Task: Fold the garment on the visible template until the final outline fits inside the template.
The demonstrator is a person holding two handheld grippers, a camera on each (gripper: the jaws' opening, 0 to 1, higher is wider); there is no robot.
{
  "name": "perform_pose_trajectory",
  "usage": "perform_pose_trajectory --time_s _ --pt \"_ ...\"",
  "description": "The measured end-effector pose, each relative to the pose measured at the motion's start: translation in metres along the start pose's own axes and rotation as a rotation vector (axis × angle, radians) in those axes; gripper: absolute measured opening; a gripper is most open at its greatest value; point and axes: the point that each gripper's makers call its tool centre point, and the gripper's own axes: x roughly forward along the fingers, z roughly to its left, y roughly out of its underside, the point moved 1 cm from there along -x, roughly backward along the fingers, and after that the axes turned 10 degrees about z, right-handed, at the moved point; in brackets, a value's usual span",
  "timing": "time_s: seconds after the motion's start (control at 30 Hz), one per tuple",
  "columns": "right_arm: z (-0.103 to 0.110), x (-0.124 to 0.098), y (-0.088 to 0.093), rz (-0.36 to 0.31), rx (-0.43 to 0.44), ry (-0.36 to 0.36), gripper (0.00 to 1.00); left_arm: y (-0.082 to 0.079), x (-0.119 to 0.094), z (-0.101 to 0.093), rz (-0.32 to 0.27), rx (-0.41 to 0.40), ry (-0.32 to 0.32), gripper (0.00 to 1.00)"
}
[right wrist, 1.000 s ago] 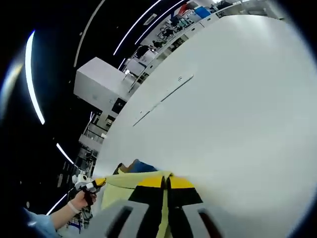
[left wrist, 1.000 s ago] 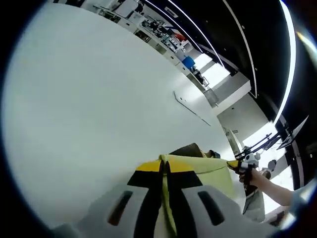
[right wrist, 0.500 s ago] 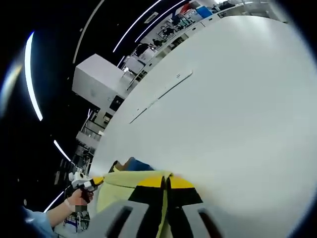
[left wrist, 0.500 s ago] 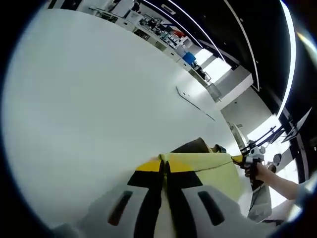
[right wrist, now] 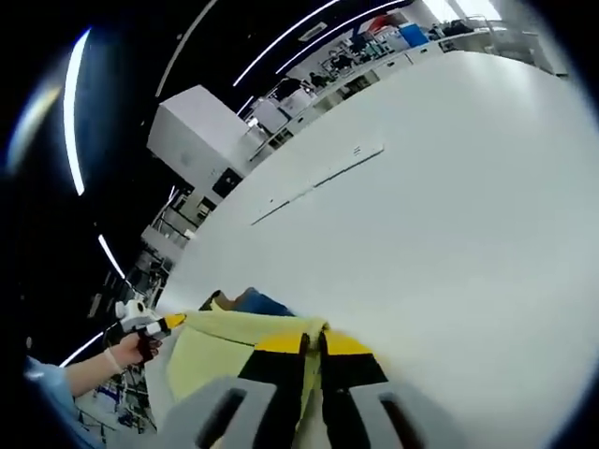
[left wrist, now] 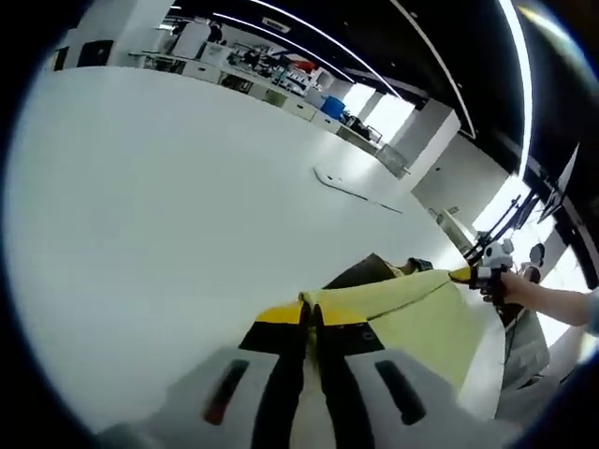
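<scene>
A pale yellow garment (left wrist: 421, 313) hangs stretched between my two grippers above the white table (left wrist: 168, 206). My left gripper (left wrist: 309, 313) is shut on one edge of it. In the left gripper view my right gripper (left wrist: 465, 274), held by a hand, pinches the far corner. A dark inner part (left wrist: 367, 272) of the garment shows behind the fold. In the right gripper view my right gripper (right wrist: 314, 341) is shut on the yellow garment (right wrist: 211, 351), and my left gripper (right wrist: 168, 321) holds the other end. A blue patch (right wrist: 264, 302) peeks from behind.
A thin flat white outline (left wrist: 356, 187) lies on the table farther away; the right gripper view also shows this flat outline (right wrist: 318, 182). Shelves and equipment (left wrist: 281, 70) line the table's far side. A white block (right wrist: 192, 140) stands beyond the table's edge.
Both views have rolled and tilted with the hands. The garment stays pinched and taut between both grippers, and more of its yellow face now shows.
</scene>
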Motion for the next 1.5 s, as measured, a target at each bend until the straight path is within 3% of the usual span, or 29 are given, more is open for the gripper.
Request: perform_pose_trajectory --time_s 0.03,0.13,0.27,0.43,0.5,0.67,0.7,0.9,0.93,1.03,1.07,1.17,1.3,1.47,1.5 --pt "0.001 -0.002 0.001 0.002 -0.006 0.001 0.08 -0.001 -0.001 0.0 -0.002 0.002 -0.002 0.03" --pt "0.005 -0.009 0.0 0.012 -0.135 0.03 0.12 -0.005 -0.008 0.002 -0.017 0.035 -0.018 0.05" --pt "0.005 -0.014 -0.003 0.019 -0.309 0.096 0.16 -0.011 -0.018 0.008 -0.038 0.1 -0.066 0.16" --pt "0.007 -0.014 -0.002 0.085 -0.607 0.194 0.17 -0.01 -0.029 0.002 0.014 0.283 -0.094 0.18" --pt "0.011 -0.012 -0.003 0.103 -0.723 0.215 0.17 -0.011 -0.032 -0.001 0.042 0.429 -0.123 0.17" --pt "0.011 -0.007 -0.005 0.15 -0.869 0.283 0.21 -0.012 -0.034 -0.007 0.091 0.608 -0.154 0.16" --pt "0.011 -0.005 -0.004 0.166 -0.926 0.286 0.23 -0.012 -0.033 -0.007 0.108 0.682 -0.168 0.16" --pt "0.012 -0.001 -0.004 0.191 -1.017 0.294 0.25 -0.006 -0.025 -0.01 0.19 0.911 -0.202 0.12" --pt "0.01 -0.001 -0.005 0.204 -1.072 0.312 0.25 -0.006 -0.022 -0.013 0.197 0.954 -0.2 0.12" --pt "0.009 0.0 -0.005 0.216 -1.137 0.336 0.25 -0.001 -0.015 -0.012 0.248 1.036 -0.223 0.16" --pt "0.009 0.0 -0.004 0.223 -1.157 0.339 0.25 -0.001 -0.011 -0.014 0.254 1.098 -0.221 0.17" --pt "0.007 0.001 -0.004 0.233 -1.202 0.355 0.25 0.0 -0.006 -0.014 0.262 1.109 -0.234 0.16" --pt "0.006 0.004 -0.003 0.251 -1.262 0.373 0.24 0.005 0.0 -0.011 0.322 1.226 -0.253 0.19" --pt "0.008 0.007 -0.003 0.26 -1.319 0.389 0.23 0.005 0.002 -0.013 0.325 1.304 -0.275 0.15" --pt "0.007 0.008 -0.004 0.263 -1.346 0.4 0.24 0.003 0.001 -0.012 0.332 1.364 -0.295 0.15"
